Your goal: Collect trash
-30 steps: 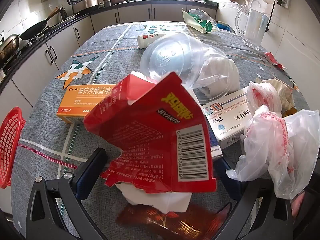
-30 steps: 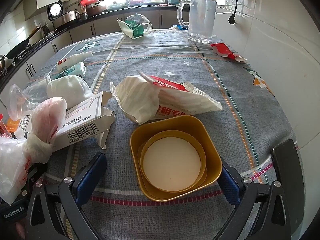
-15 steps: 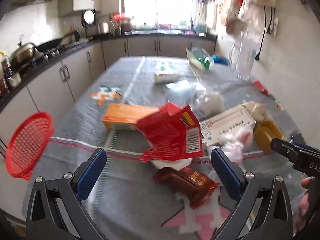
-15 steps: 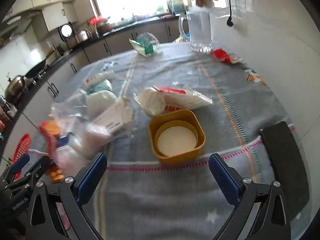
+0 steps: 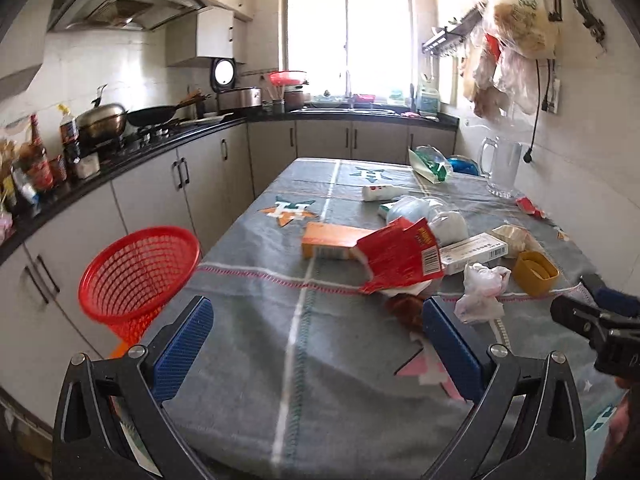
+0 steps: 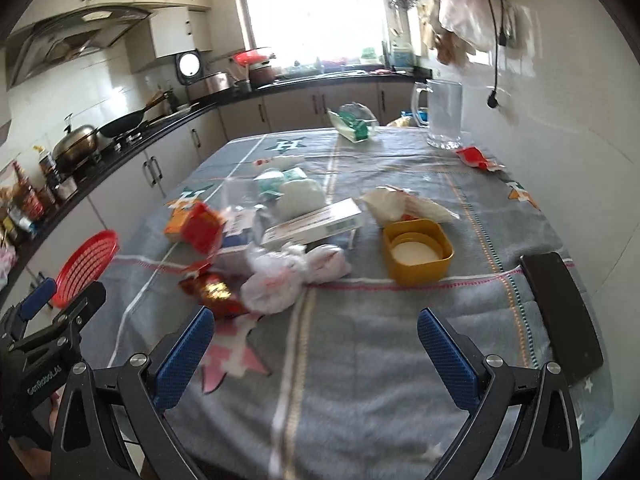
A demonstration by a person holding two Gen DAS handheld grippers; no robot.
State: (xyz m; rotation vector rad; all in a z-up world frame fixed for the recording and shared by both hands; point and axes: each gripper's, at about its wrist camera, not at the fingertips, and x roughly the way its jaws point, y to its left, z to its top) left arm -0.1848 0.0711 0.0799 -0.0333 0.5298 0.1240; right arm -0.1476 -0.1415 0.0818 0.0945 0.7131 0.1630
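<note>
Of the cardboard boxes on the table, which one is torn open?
The red box, lying in front of the orange box: its end is ripped with ragged flaps. The orange box and the white box both look closed and whole.

Left gripper (image 5: 316, 336) wide open, nothing between its blue pads (image 5: 182, 344), held level, pointing forward. Right gripper (image 6: 316, 340) also spread wide, empty, level, just right of the left one.

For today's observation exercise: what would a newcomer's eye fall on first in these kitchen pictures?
First, the heap of litter mid-table: a torn red cardboard packet leaning over an orange carton, with a crumpled white plastic bag to its right. Next, the red mesh plastic basket beside the table's left edge.
</note>
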